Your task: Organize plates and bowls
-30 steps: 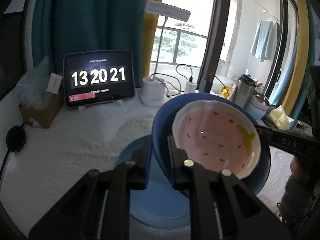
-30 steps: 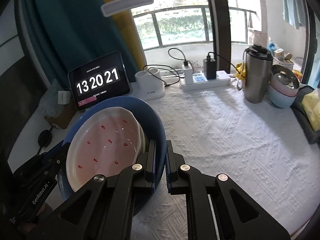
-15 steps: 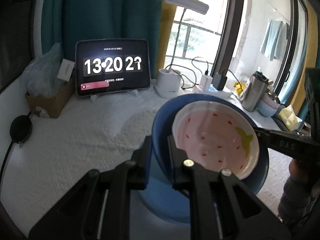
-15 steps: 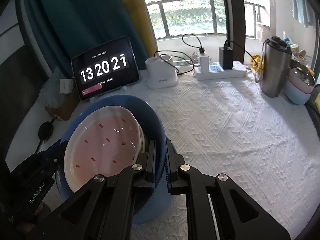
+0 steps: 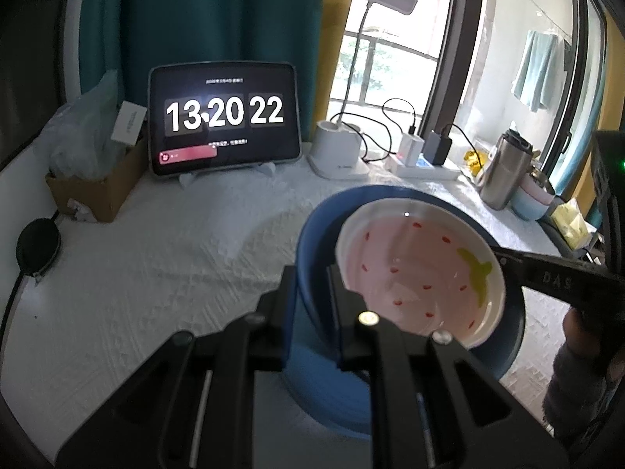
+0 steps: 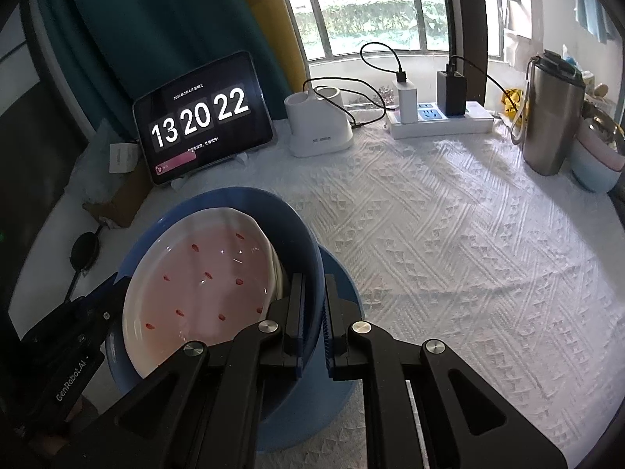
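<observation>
A home: curtains (image 5: 203,11), balcony laundry (image 5: 537,70), clothed table (image 6: 449,234).

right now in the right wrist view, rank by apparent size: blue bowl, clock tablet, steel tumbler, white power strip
1. Round blue bowl, nearest the camera, so inflated.
2. Black clock tablet.
3. Tall steel tumbler, close to the tablet; unsure.
4. White power strip.

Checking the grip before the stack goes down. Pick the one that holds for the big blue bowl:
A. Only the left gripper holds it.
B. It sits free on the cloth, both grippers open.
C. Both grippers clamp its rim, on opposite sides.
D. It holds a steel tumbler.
C: the left gripper and the right gripper each pinch the blue bowl's wall, on opposite sides, with the pink strawberry dish inside it.
</observation>
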The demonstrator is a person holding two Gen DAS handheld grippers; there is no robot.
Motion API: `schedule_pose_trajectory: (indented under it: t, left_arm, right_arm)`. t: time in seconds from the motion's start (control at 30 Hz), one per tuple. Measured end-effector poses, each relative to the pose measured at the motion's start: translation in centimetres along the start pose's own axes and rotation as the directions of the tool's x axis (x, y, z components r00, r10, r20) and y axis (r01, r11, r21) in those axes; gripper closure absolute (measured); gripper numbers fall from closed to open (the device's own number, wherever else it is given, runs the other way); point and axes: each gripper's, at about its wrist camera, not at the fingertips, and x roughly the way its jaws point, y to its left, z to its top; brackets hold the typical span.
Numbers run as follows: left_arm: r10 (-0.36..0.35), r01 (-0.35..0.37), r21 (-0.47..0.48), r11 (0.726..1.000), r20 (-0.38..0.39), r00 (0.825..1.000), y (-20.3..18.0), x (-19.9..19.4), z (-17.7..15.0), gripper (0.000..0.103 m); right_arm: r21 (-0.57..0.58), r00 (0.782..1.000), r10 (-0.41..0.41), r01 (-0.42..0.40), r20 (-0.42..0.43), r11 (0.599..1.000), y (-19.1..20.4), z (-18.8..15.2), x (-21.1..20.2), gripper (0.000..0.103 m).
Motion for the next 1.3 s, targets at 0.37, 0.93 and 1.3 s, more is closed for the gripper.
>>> schedule_pose_trajectory:
  t: [0.37, 0.93, 1.3]
  left_arm:
    - [0.014, -0.013, 0.031, 0.999, -0.006, 1.000, -0.6, -0.2, -0.1, 0.088]
    - [0.045, -0.046, 0.048, 0.998, 0.038, 0.998, -1.2, -0.9, -0.2, 0.085]
    - [0.045, -0.051, 0.051, 0.997, 0.107, 0.993, -2.1, -2.6, -0.2, 0.084]
  right_arm:
    - [0.008, 1.000, -0.008, 0.008, -0.015, 1.000, -0.1, 0.0, 0.0, 0.092]
    - [-0.024, 1.000, -0.027, 0.027, 0.001, 0.999, -0.5, -0.5, -0.5, 0.092]
    - [-0.089, 0.998, -0.049, 0.053, 0.041, 0.995, -0.8, -0.8, -1.2, 0.077]
